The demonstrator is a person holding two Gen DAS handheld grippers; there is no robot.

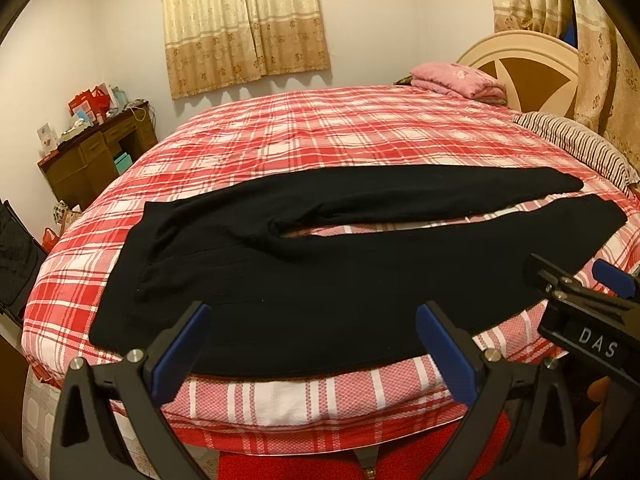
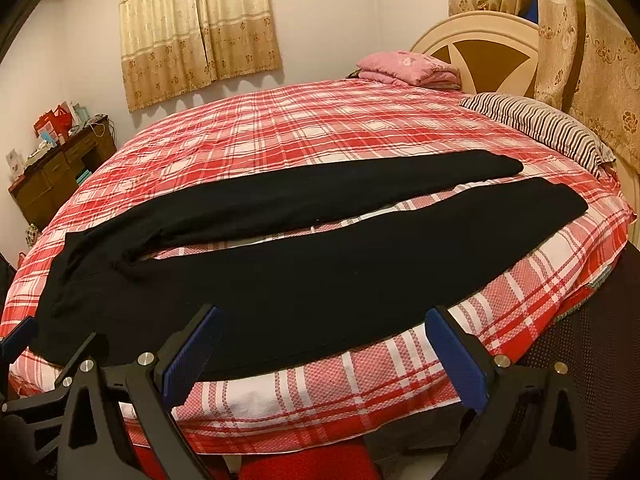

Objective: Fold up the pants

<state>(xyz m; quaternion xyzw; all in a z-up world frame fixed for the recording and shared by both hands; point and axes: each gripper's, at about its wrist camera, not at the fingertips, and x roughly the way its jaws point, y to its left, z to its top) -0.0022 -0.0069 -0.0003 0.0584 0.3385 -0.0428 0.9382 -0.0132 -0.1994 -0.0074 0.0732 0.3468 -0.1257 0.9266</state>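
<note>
Black pants (image 1: 320, 280) lie flat across the near side of the bed, waist at the left, two legs spread apart and running to the right. They also show in the right wrist view (image 2: 320, 276). My left gripper (image 1: 314, 316) is open and empty, hovering above the near edge of the pants close to the waist. My right gripper (image 2: 322, 320) is open and empty above the near leg. The right gripper also shows at the right edge of the left wrist view (image 1: 576, 280).
The bed has a red and white plaid cover (image 1: 320, 132). A striped pillow (image 1: 576, 144) and a folded pink blanket (image 1: 460, 80) lie by the headboard (image 1: 524, 68). A cluttered wooden desk (image 1: 96, 152) stands at the left wall. Curtains (image 1: 244, 24) hang behind.
</note>
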